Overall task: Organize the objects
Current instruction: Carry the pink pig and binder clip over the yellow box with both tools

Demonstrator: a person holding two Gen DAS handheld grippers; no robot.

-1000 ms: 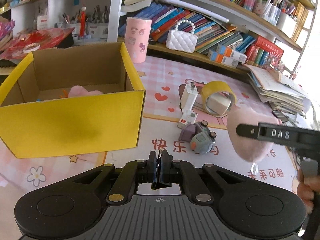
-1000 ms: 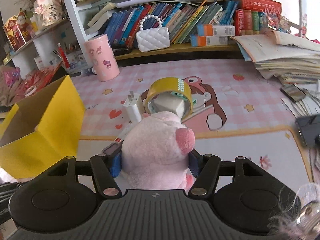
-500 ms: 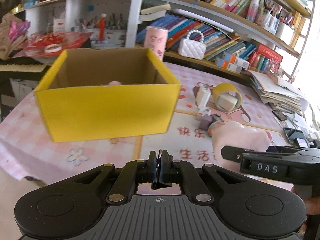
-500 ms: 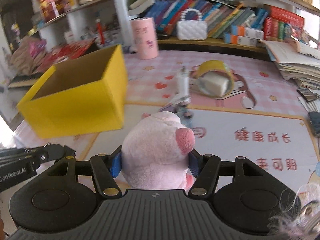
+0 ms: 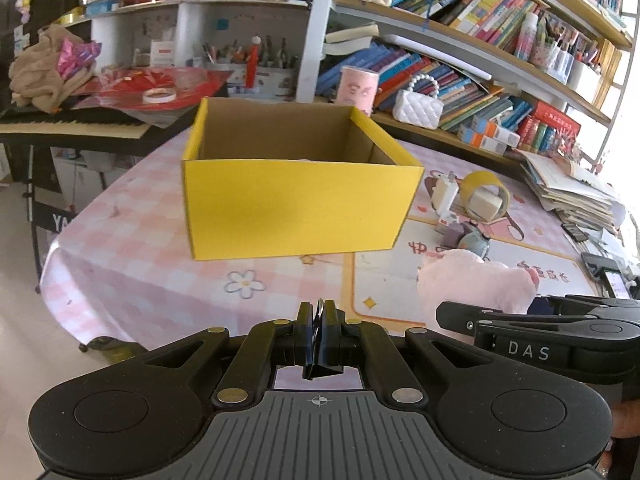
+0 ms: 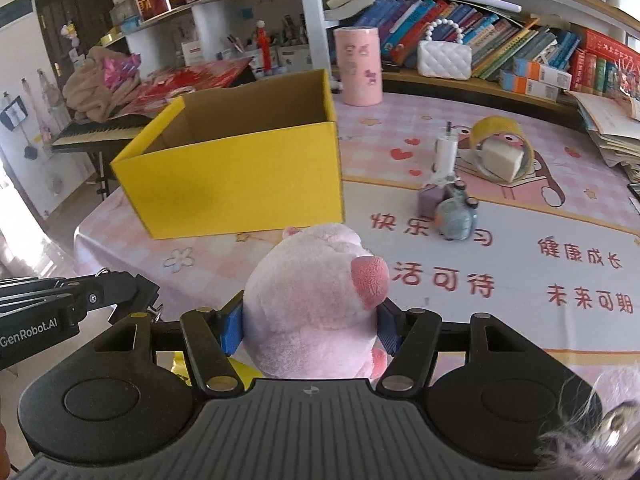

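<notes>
Right gripper (image 6: 310, 332): jaws clamped on a pink plush pig (image 6: 316, 304), blue pads pressing its two flanks, snout turned to the right. The pig is held on the near side of the yellow box (image 6: 240, 184), lower than the box rim and apart from the box

Left gripper (image 5: 319, 336): jaws pressed fully together, nothing between them. It sits on the near side of the yellow box (image 5: 296, 208), facing the box front wall

The yellow box stands open-topped on the pink checked tablecloth (image 6: 520, 248). A sliver of something pale shows above its front rim in the left wrist view; it is too small to identify

To the right of the box: a white charger plug (image 6: 445, 152) standing upright, a roll of yellow tape (image 6: 502, 148) with a pale block inside its ring, and a small grey toy (image 6: 456, 216). Behind the box: a pink cylinder (image 6: 358, 66)
</notes>
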